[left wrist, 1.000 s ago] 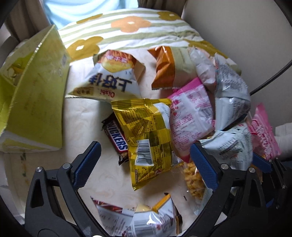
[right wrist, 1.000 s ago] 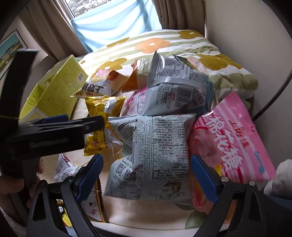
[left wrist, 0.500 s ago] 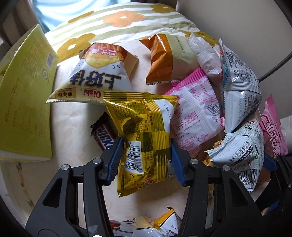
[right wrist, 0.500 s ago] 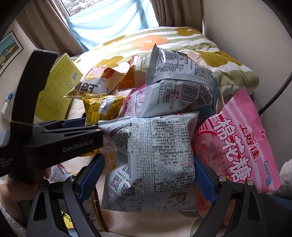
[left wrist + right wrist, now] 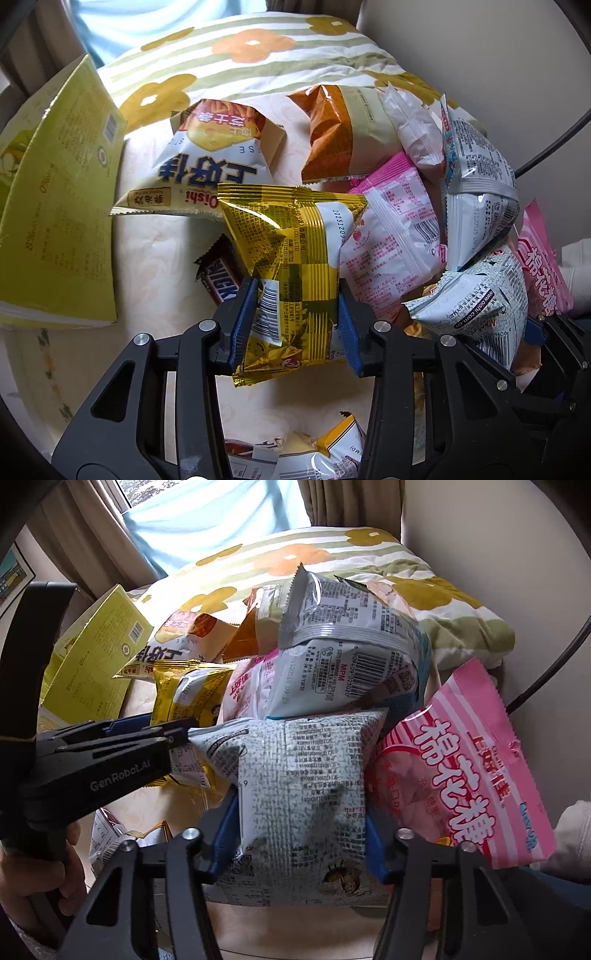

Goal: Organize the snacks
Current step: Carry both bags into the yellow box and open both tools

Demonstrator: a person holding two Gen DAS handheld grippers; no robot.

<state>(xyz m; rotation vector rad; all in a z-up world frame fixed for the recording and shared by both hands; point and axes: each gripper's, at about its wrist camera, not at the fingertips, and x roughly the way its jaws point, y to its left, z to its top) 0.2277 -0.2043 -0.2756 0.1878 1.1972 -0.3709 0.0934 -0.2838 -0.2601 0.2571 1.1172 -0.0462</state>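
Gold snack bag (image 5: 291, 258) pinched low across its middle by left gripper (image 5: 295, 325), jaws just closed onto it, likely to lift it clear of the heap on the cream bed surface (image 5: 155, 258). Grey-white printed bag (image 5: 303, 797) likewise clamped at front of pile by right gripper (image 5: 301, 834), also freshly closed. Beside it, pink marshmallow bag (image 5: 465, 775); yellow-green box (image 5: 55, 221) tipped open at left, probably the destination.

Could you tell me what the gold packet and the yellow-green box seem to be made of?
The gold packet looks like glossy metallised plastic film: bright highlights, sharp creases, a crimped top seal. The yellow-green box appears to be matte printed cardboard: flat stiff panels, a pale layered edge, no shine.
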